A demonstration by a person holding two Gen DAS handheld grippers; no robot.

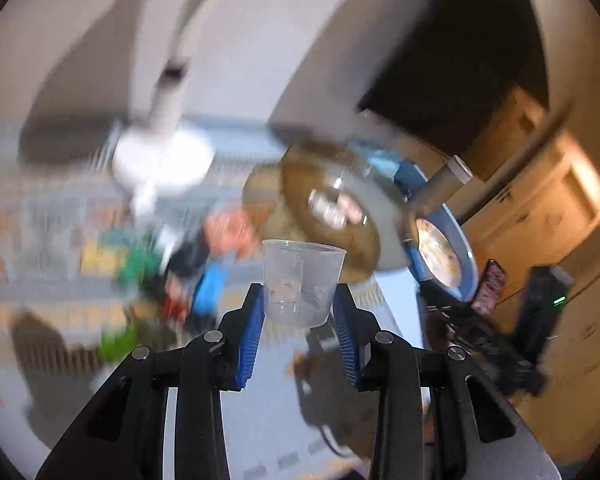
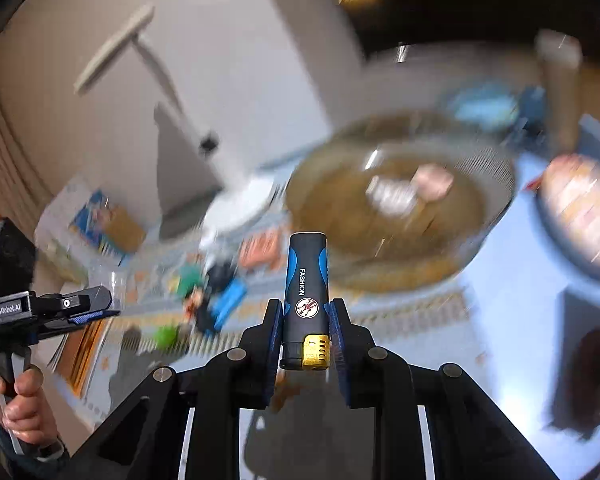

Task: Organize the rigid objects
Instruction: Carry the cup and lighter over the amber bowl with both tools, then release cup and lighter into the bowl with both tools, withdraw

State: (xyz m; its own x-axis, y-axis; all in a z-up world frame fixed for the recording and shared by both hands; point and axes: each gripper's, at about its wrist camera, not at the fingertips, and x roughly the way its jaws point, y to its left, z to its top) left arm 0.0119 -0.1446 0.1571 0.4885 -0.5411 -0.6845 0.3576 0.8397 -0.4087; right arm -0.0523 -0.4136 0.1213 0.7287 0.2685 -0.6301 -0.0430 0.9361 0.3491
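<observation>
My left gripper (image 1: 300, 304) is shut on a clear plastic measuring cup (image 1: 302, 280), held upright above the table. My right gripper (image 2: 305, 316) is shut on a black and blue lighter (image 2: 306, 292) with a gold cap at its lower end, marked FASHION. Both views are blurred by motion. A round brown woven basket (image 2: 412, 240) with a few small items inside lies ahead of the right gripper; it also shows in the left wrist view (image 1: 300, 184). The left gripper also shows in the right wrist view (image 2: 88, 308), at the left edge.
Small toys, blue, green and orange (image 2: 220, 288), lie on a patterned cloth (image 2: 420, 304) left of the basket. A white lamp base (image 1: 164, 160) stands behind them. A plate of food (image 2: 580, 208) sits at the right. A blue-rimmed plate (image 1: 440, 252) is at the table's right edge.
</observation>
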